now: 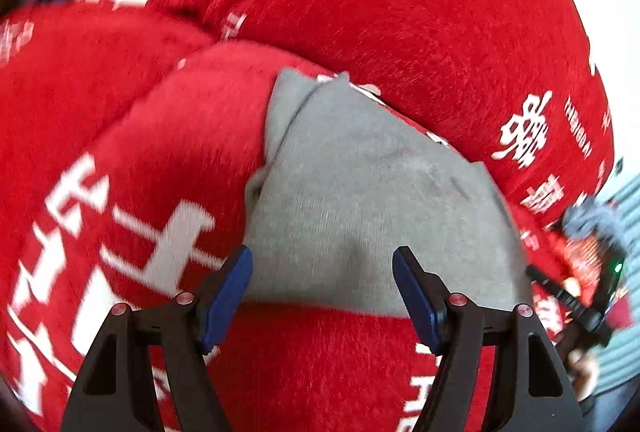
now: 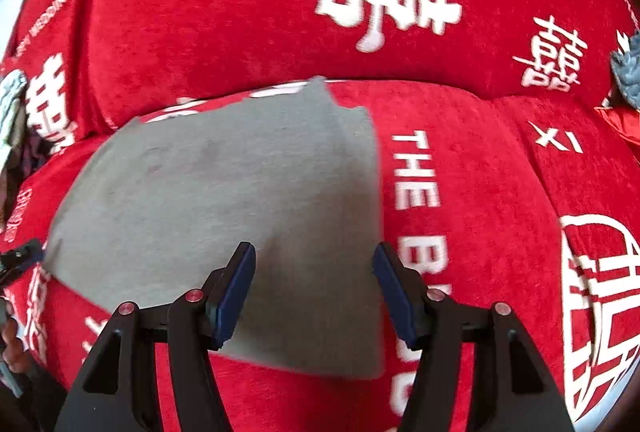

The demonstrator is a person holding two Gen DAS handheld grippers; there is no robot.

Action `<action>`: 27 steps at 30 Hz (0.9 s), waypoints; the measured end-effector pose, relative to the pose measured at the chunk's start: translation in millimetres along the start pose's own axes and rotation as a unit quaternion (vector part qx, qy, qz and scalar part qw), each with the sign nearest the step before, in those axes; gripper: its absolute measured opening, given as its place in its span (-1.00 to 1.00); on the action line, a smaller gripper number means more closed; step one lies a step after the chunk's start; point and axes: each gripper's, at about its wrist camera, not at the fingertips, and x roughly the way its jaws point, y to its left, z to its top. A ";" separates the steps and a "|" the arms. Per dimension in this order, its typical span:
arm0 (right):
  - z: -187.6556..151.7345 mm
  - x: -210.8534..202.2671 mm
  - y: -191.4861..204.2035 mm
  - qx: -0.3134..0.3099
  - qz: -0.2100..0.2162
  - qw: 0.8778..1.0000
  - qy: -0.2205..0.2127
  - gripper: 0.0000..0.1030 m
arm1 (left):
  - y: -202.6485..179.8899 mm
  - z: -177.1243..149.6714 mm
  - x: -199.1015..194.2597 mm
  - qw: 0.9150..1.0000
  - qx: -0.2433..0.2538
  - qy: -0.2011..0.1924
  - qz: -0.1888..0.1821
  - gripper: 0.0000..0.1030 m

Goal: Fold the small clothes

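Both tongs hang open and empty: left gripper (image 1: pixel 322 296) and right gripper (image 2: pixel 314 294) over a folded grey garment (image 2: pixel 224 216). It lies flat on red plush cover (image 2: pixel 480 191) printed with white characters; a blurred, possibly grey item (image 2: pixel 628 71) sits at far right.

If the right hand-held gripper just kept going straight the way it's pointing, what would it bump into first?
Most likely the grey garment lying on the red cover. The right hand-held gripper hangs open above it, pointing down at the cloth's right part. How far off it is cannot be judged.
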 end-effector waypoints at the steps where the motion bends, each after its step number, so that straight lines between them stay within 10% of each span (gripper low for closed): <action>1: -0.7 1.5 10.5 -0.004 0.006 1.000 0.001 0.27 | 1.9 -1.9 0.1 1.000 -0.007 -0.003 -0.008 0.42; 8: -5.7 -0.3 64.3 -0.052 0.032 0.998 0.004 0.27 | 48.3 -2.9 -3.6 0.978 -0.143 0.005 -0.149 0.42; 13: -7.7 4.3 85.5 -0.074 0.034 0.997 0.014 0.27 | 58.1 -1.5 3.0 0.976 -0.139 0.025 -0.167 0.42; 18: -9.3 2.7 92.3 -0.069 0.043 0.997 0.015 0.27 | 68.9 -8.6 -17.7 0.986 -0.127 0.015 -0.111 0.42; 24: -10.5 16.9 107.1 -0.072 0.044 0.996 0.030 0.27 | 66.3 -14.4 7.6 0.970 -0.153 0.040 -0.184 0.43; 27: -11.7 18.1 117.7 -0.082 0.047 0.995 0.032 0.27 | 40.8 -8.5 26.2 0.976 -0.119 0.038 -0.180 0.43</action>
